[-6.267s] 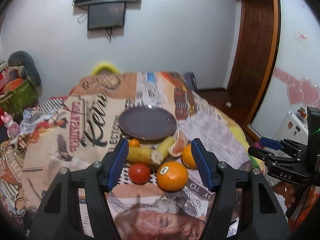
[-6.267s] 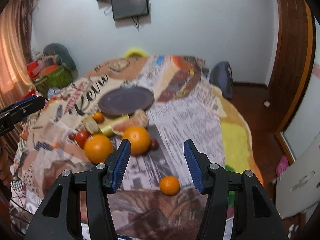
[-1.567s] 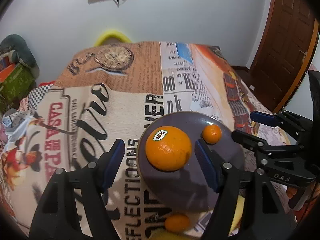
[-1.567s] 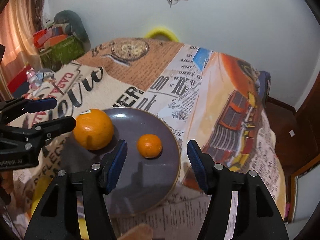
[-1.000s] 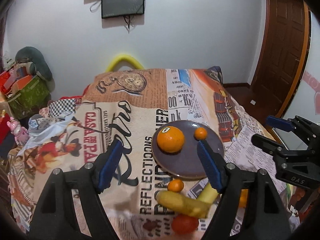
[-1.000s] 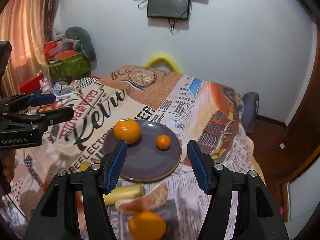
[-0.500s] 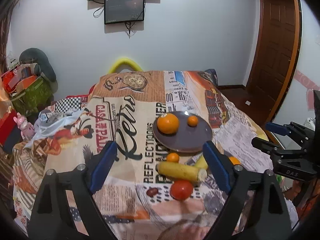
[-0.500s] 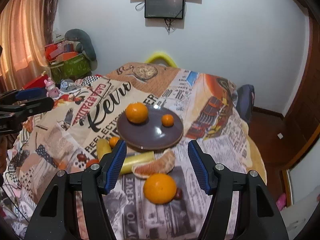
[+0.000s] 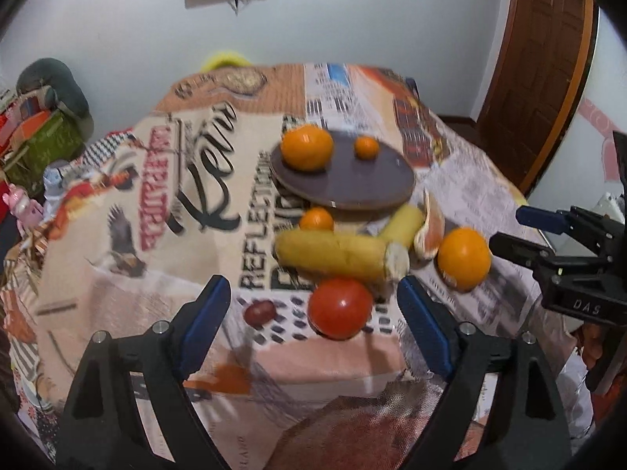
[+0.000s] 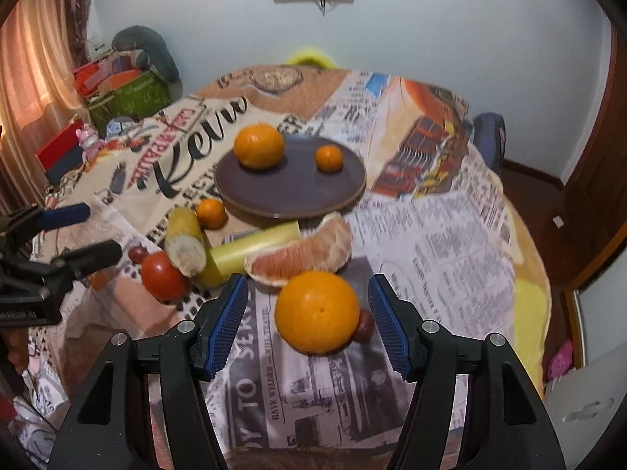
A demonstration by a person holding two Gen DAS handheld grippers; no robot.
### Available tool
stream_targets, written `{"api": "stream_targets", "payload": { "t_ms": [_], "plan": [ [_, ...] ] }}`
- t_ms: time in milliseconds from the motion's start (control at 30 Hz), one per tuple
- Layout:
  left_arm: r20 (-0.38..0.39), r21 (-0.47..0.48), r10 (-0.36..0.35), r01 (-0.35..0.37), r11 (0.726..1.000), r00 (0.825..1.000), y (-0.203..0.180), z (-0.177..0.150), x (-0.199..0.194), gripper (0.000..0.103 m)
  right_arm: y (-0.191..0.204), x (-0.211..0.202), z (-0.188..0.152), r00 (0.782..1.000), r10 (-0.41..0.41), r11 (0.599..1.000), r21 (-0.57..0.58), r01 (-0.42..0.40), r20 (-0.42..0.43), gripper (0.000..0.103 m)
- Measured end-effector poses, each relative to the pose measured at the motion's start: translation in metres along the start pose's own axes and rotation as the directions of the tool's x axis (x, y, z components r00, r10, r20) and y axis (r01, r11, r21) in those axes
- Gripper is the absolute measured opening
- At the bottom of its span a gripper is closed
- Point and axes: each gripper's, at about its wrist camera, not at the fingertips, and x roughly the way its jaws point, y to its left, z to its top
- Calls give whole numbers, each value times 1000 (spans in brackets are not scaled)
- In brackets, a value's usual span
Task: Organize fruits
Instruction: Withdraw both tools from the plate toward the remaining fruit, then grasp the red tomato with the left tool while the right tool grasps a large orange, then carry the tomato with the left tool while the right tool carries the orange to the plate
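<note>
Both hand-held grippers lower, nearer loose fruit than half second ago. Left hand-held gripper (image 9: 313, 305) released, framing tomato (image 9: 340, 308); right hand-held gripper (image 10: 309, 313) released around orange (image 10: 316, 311). Plate (image 10: 290, 188) mid-surface holds large orange (image 10: 258, 145) and mandarin (image 10: 329, 158).

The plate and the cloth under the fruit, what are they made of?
The plate looks like glazed ceramic or hard plastic: dark purple, smooth, with small glints at its rim. The cloth looks like soft printed fabric, matte and draping over the table edge in folds.
</note>
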Motion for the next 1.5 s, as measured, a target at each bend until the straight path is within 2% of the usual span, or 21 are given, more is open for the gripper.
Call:
{"api": "stream_targets", "payload": {
  "t_ms": [167,333,667,900,1067,1500],
  "plan": [
    [-57,-9,-33,32,999,998,-4,-9,24,77,-6,19,-9,999,18,999,38,-16,-48,60],
    [-87,-24,-53,51,998,995,-5,-13,39,74,-8,35,-16,995,28,999,49,-24,-92,60],
    [-133,-66,-114,106,992,985,-4,-17,60,51,-10,53,-21,993,26,998,54,-19,-115,67],
    [-124,-50,-104,98,994,987,-7,-17,57,49,-5,53,-21,994,-7,1000,19,9,-106,64],
    [-110,-53,-101,95,994,989,-6,-16,47,49,-7,49,-21,995,19,999,48,-14,-100,64],
    [23,-52,-57,59,997,998,5,3,-8,49,-5,6,-4,1000,7,999,48,-8,15,64]
  ]
}}
